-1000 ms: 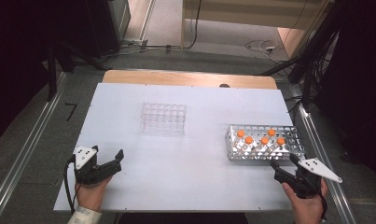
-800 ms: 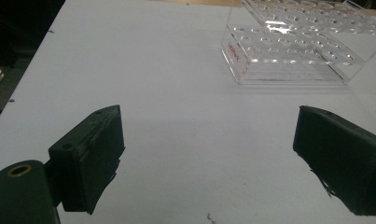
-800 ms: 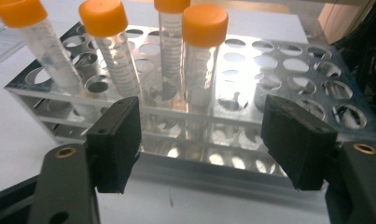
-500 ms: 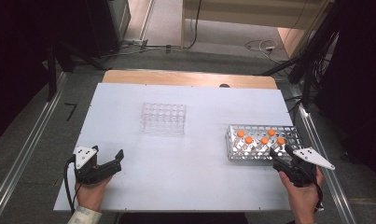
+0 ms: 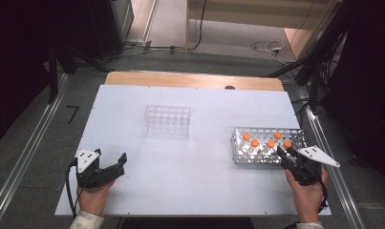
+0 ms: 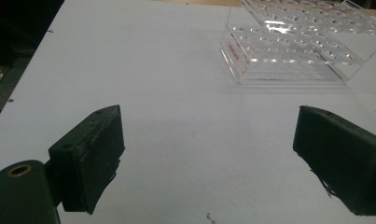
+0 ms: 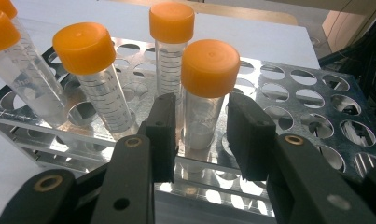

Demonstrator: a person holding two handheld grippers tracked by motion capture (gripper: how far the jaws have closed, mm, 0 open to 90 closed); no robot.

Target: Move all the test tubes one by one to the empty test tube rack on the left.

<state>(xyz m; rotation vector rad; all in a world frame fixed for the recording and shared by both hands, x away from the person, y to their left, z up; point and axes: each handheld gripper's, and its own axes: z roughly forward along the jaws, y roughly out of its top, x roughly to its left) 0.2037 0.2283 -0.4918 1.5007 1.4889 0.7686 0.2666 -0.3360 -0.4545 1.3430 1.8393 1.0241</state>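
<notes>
While the right gripper (image 7: 198,133) brackets the nearest orange-capped tube (image 7: 204,93), its jaws have just been closing, and the tube stands between them; a sliver of daylight still shows on each side, so I'd call it unclamped for now. That tube sits in the near right part of the metal rack (image 5: 295,136), on the right of the white table (image 5: 204,176). Trouble could come from the neighbours: the next tube (image 7: 94,79) leans close to the left jaw, and a sideways drift might knock it or drag the light rack. A grip this low under the cap could also let smooth plastic slip. The tube's long axis runs nearly upright, cap up, bottom down in its hole, tipped slightly. Over at near left, the left gripper (image 5: 106,168) rests wide open, empty, short of the clear rack (image 6: 293,51).
</notes>
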